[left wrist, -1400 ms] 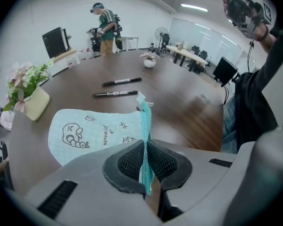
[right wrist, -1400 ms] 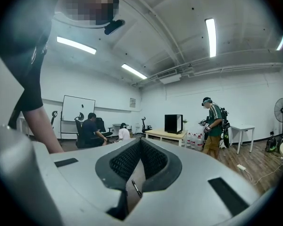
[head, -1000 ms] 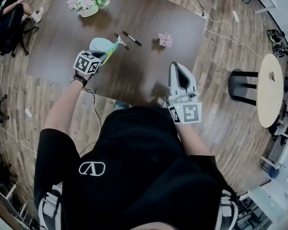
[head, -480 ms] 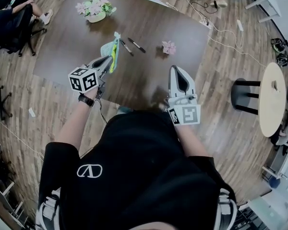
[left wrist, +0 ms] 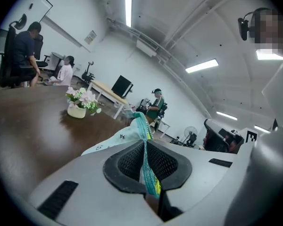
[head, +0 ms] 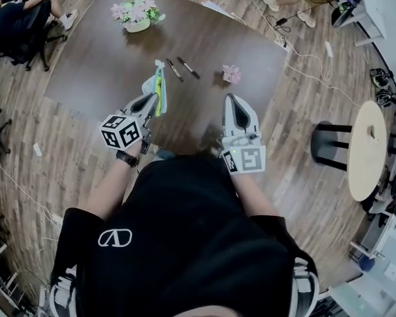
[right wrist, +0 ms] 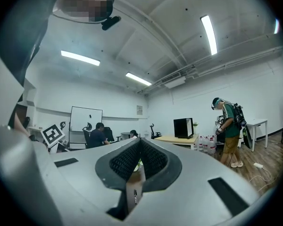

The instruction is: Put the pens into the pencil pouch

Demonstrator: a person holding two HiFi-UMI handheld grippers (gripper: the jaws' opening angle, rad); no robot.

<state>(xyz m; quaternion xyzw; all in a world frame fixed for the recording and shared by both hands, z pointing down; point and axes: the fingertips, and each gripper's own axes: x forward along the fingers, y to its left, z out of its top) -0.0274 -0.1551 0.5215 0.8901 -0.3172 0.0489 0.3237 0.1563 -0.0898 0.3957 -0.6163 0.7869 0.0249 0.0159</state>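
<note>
A light-blue pencil pouch with a green and yellow edge hangs above the dark table, turned edge-on. My left gripper is shut on its near end. In the left gripper view the pouch sticks out past the pinching left gripper. Two black pens lie side by side on the table just beyond the pouch. My right gripper hovers over the table's near edge, shut and empty. Its pads meet in the right gripper view, with a pen showing through the slit below.
A white pot of pink flowers stands at the table's far left, also in the left gripper view. A small pink flower lies right of the pens. A round side table and stool stand to the right. People sit and stand around the room.
My left gripper has lifted the pouch off the table and rolled it from flat to edge-on, drawing back toward me. The right gripper has stayed almost still.
</note>
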